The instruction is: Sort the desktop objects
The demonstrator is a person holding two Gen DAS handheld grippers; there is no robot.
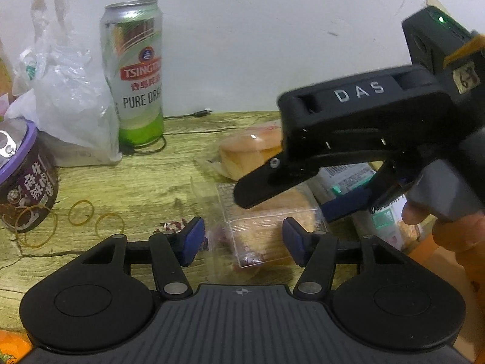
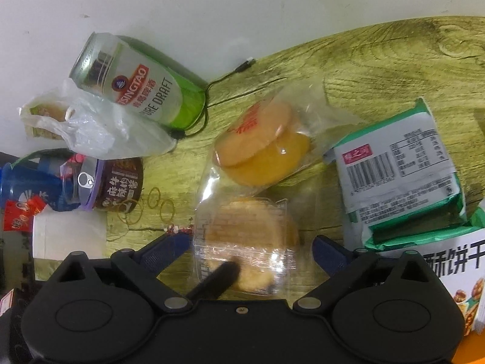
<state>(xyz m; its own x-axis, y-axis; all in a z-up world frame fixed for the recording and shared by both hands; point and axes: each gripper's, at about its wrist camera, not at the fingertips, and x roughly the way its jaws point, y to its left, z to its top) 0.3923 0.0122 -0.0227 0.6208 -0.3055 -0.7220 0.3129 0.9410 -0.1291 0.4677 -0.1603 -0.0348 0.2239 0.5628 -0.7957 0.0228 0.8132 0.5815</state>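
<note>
A pastry in a clear plastic tray lies on the wooden desk right in front of both grippers. My left gripper has its blue pads against the tray's two sides, shut on it. One black finger of the left gripper shows over the same tray in the right wrist view. My right gripper straddles the tray from above with its jaws wide and clear of the plastic. From the left wrist view the right gripper hangs tilted just over the tray, with a hand on its handle.
A bagged round cake and a green-white biscuit packet lie just beyond the tray. A green beer can, a white plastic bag and a purple-lidded jar stand at the left. Rubber bands and a black cable lie loose.
</note>
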